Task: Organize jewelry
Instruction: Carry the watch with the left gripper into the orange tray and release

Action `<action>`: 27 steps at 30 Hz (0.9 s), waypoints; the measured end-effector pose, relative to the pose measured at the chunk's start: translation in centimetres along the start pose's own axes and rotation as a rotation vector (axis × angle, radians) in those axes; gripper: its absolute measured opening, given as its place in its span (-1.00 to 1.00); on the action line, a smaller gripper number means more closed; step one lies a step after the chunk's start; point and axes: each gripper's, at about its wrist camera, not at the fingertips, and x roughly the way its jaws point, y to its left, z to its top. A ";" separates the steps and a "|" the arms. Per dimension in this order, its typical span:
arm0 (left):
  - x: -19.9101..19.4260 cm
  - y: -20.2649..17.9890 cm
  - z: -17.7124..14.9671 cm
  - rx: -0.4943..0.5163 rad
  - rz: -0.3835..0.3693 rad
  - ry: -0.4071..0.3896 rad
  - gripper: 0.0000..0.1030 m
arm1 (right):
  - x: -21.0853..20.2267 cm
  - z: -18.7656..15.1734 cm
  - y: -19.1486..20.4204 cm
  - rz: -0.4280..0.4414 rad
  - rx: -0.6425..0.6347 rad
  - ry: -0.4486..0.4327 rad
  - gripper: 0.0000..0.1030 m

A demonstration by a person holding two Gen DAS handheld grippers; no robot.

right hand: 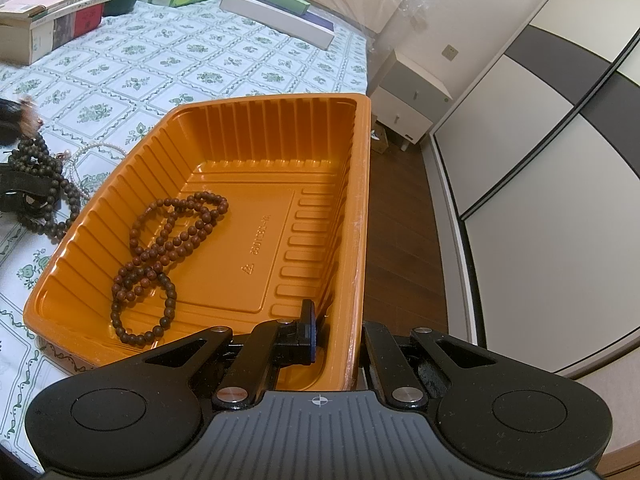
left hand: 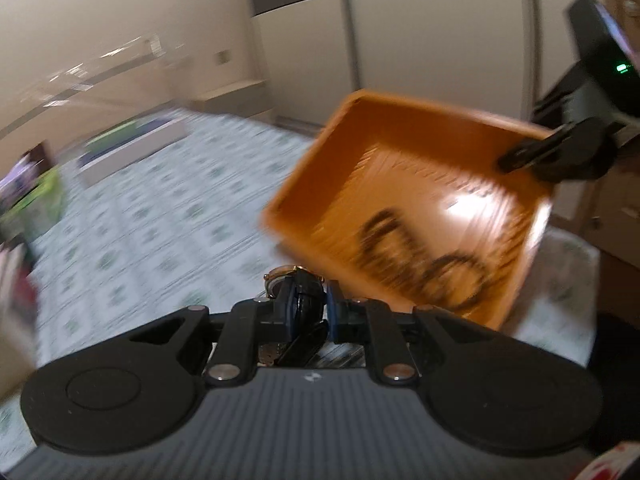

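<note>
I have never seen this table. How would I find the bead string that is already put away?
Look for the orange tray at the edge of the flower-patterned tablecloth. On its floor lies a looped string of reddish-brown beads, alone there. The darker bead string lies outside the tray, on the cloth beside pale pearls.

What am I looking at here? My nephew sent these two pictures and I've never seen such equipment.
No robot: a person holds a handheld claw in each hand, each with a camera looking along its fingers. The left claw's view is blurred. The left claw grips a wristwatch with a black strap. The right claw pinches the wall of an orange plastic tray, which holds a brown bead necklace. Beside the tray, on the flowered tablecloth, lie darker beads and a pearl string. Boxes stand further back.
</note>
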 end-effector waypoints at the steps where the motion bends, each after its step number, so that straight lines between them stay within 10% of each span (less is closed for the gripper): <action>1: 0.5 -0.9 0.6 0.007 -0.024 -0.009 -0.73 | 0.0 0.0 0.0 0.000 0.001 0.000 -0.91; 14: 4.6 -7.5 2.1 0.012 -0.162 -0.022 -0.73 | 0.1 -0.1 0.1 0.003 0.009 -0.002 -0.91; 27: 1.9 -6.1 0.3 0.008 -0.113 -0.045 -0.43 | 0.3 -0.2 0.2 0.003 0.015 -0.003 -0.91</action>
